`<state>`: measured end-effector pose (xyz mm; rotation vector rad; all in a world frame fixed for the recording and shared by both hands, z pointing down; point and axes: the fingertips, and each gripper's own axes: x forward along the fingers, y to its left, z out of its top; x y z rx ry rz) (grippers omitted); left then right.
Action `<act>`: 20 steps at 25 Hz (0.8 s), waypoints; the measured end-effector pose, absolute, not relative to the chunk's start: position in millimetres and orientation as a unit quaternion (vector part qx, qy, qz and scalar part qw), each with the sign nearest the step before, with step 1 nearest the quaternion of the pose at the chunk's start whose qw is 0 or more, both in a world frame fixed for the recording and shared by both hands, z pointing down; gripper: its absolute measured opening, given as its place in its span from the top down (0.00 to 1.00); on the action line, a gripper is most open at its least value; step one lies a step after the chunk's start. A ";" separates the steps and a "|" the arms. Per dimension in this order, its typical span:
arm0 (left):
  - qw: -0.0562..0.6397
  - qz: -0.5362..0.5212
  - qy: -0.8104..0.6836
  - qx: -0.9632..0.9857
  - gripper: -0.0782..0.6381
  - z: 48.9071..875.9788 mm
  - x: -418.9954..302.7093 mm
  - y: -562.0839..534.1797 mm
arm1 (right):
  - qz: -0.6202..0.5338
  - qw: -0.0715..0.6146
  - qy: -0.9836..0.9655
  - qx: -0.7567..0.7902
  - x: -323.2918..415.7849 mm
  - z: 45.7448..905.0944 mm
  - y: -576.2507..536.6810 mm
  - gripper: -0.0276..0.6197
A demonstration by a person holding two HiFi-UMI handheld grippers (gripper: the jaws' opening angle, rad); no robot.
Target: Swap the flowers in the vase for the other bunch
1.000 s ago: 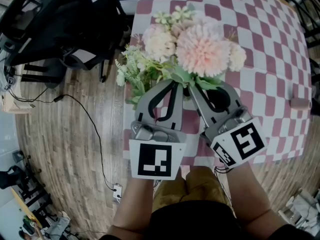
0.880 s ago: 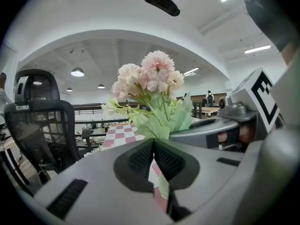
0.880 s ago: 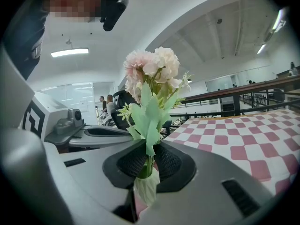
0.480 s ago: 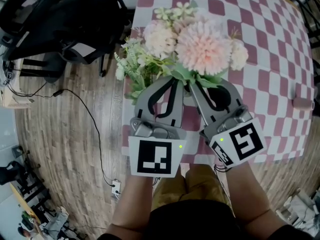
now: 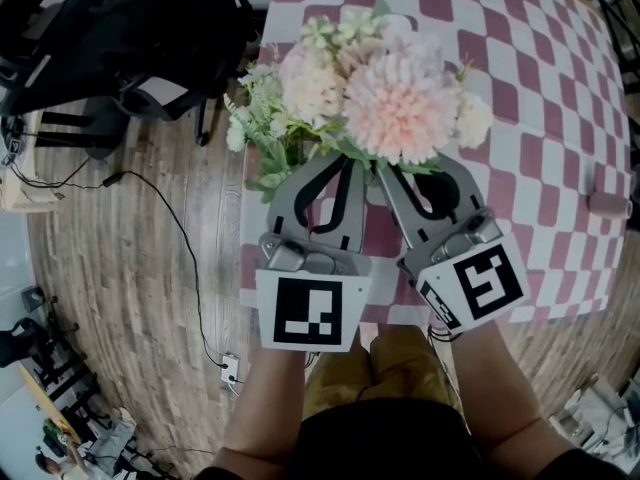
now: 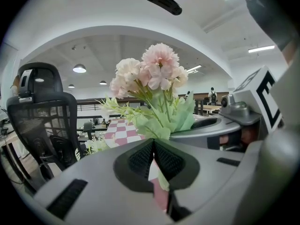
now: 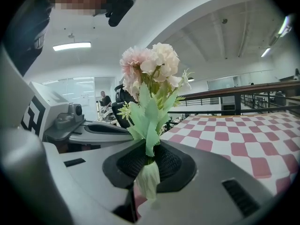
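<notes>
The right gripper (image 7: pixel 149 159) has its fingers closed tight on the stem (image 7: pixel 147 181) of the pink bunch (image 7: pixel 151 64). The stem is wrapped in pale green tape, and a short end of it hangs out below the dark ribbed pads. From there the bunch stands upright: long light-green leaves first, then a cluster of round, many-petalled heads in soft pink and cream, with a few thin greenish sprigs sticking out at the sides.

Just beside it, the left gripper (image 6: pixel 153 146) has its fingers drawn all but together. Only a thin slit shows between the pads, and I see nothing clamped there. The leaves rise just past its tips.

From the head view both grippers point forward with their tips close together under the blooms. The bunch is held up over the near left part of the desk (image 5: pixel 560 118), which has a red-and-white checked cloth on it. The big flower heads hide whatever sits straight under them.

To the left, at the desk's edge, is a second bunch (image 5: pixel 252 133) of small white blossoms and green leaves. I can't tell what it rests in.

Each gripper carries a cube with black-and-white square patterns. A small brownish thing (image 5: pixel 605 205) lies at the far right of the cloth. A black office chair (image 5: pixel 100 38) stands on the wooden floor (image 5: pixel 130 258), where a dark cable (image 5: pixel 190 268) trails.
</notes>
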<state>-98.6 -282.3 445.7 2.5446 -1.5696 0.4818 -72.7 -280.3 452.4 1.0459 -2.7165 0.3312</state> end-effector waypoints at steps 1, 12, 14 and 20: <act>0.058 0.160 -0.518 0.839 0.88 446.8 -99.0 -281.9 | 0.112 0.107 -0.922 0.354 -73.0 453.1 -279.7 0.86; 0.064 0.159 -0.519 0.837 0.88 452.9 -99.5 -280.1 | 0.092 0.113 -0.922 0.360 -76.0 451.8 -280.3 0.86; 0.065 0.158 -0.520 0.837 0.88 453.4 -99.0 -280.2 | 0.090 0.111 -0.922 0.361 -76.1 451.3 -280.3 0.86; 0.067 0.160 -0.520 0.836 0.88 454.0 -97.6 -279.7 | 0.086 0.111 -0.922 0.361 -73.0 451.9 -279.2 0.83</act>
